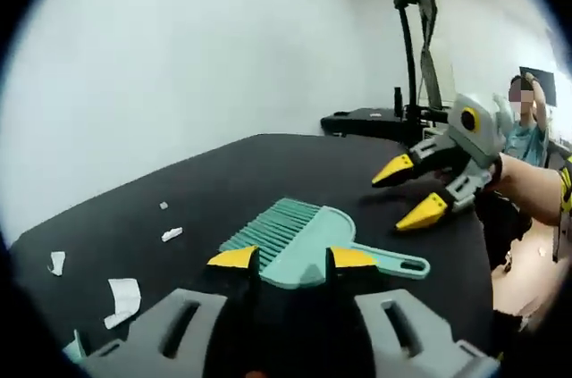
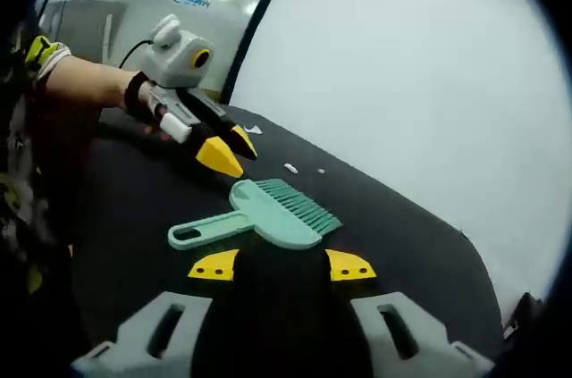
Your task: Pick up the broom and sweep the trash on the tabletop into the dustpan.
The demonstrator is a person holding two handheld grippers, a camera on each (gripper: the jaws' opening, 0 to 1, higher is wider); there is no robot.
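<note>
A mint-green hand broom lies flat on the black tabletop, bristles away from me and handle pointing right. My left gripper stands open just short of the broom head, holding nothing. My right gripper hovers open above the table beyond the handle, a hand behind it. In the right gripper view the broom lies just ahead of my open right gripper, and the left gripper hangs past the bristles. White paper scraps lie to the left, with smaller bits further off.
More scraps lie near the wall-side table edge. A teal corner pokes in at lower left; I cannot tell what it is. A monitor on a stand rises at the far end, where a person sits. A white wall borders the table.
</note>
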